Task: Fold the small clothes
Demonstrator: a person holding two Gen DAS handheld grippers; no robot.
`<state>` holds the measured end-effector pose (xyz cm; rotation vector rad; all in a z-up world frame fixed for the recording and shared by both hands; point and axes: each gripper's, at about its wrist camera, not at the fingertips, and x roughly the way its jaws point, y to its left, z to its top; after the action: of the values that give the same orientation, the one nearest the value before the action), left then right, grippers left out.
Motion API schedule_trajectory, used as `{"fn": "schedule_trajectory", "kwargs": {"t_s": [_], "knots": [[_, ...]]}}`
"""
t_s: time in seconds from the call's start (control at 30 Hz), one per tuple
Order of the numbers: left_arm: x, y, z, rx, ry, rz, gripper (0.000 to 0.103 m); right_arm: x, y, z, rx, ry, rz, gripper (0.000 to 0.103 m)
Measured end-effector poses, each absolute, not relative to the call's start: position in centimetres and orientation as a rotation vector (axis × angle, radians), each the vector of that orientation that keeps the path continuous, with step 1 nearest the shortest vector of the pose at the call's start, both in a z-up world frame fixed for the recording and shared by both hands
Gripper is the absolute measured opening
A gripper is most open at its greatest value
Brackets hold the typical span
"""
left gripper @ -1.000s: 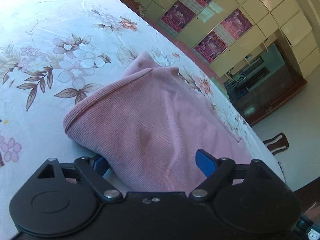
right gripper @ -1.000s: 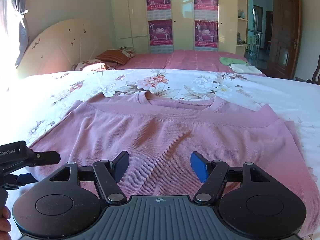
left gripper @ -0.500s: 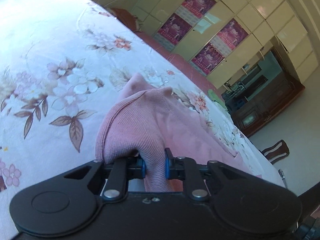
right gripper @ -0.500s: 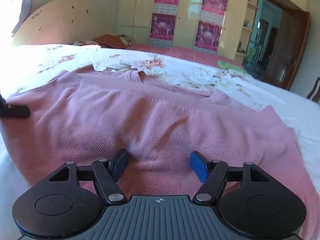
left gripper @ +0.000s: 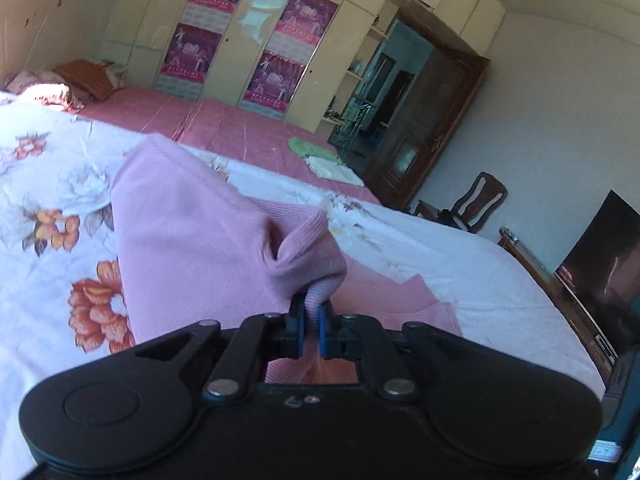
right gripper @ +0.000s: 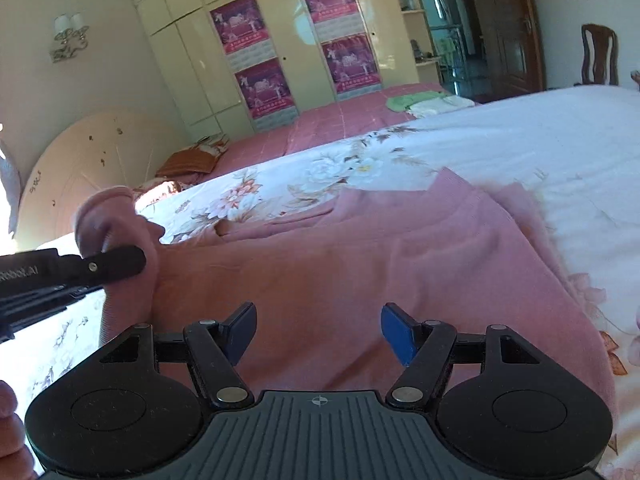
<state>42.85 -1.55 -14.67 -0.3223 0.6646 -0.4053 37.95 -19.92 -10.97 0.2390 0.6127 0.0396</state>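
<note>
1. Now pinched in the left hand-held gripper (left gripper: 310,322): a bunched edge of the pink sweater (right gripper: 360,264), jaws shut tight on the knit, cloth raised off the floral bedspread (left gripper: 48,184).
2. Spread flat across that bedspread otherwise, long axis running side to side from the raised end toward the far sleeve.
3. Hovering over the sweater's near hem: the right hand-held gripper (right gripper: 318,330), jaws standing wide, nothing between them, pads clear of the cloth.
4. Seen from the right wrist, lifted end at the sweater's left side, with the left hand-held gripper (right gripper: 116,260) reaching in beside it.
5. Judged next: carry the lifted side across the sweater's body toward its opposite side.
6. Nearer to the fold line: the left hand, already holding; right hand free to pin or smooth the middle.
</note>
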Motion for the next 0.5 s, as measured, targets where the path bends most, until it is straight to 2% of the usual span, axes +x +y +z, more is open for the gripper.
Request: {"fn": "schedule_trajectory", "kwargs": {"t_s": [0.1, 0.17, 0.37, 0.4, 0.43, 0.5], "knots": [[42.7, -3.6, -15.9, -0.26, 0.707, -0.455, 0.005, 36.8, -21.4, -11.1, 0.252, 0.623, 0.016, 0.069], [42.1, -5.3, -16.2, -0.219, 0.71, -0.551, 0.0, 36.1, -22.6, -11.2, 0.295, 0.625, 0.014, 0.069], [39.3, -8.8, -17.3, -0.104, 0.731, -0.665, 0.0, 35.1, -25.5, -10.0, 0.4, 0.603, 0.017, 0.069], [39.1, -8.3, -17.1, -0.093, 0.727, -0.638, 0.006, 35.0, -25.6, -9.9, 0.418, 0.605, 0.033, 0.069], [39.1, -7.5, -17.0, -0.092, 0.724, -0.609, 0.016, 35.2, -25.5, -9.9, 0.428, 0.607, 0.044, 0.069], [39.9, -5.3, -16.4, -0.129, 0.725, -0.527, 0.025, 35.7, -24.9, -9.7, 0.438, 0.614, 0.08, 0.069]]}}
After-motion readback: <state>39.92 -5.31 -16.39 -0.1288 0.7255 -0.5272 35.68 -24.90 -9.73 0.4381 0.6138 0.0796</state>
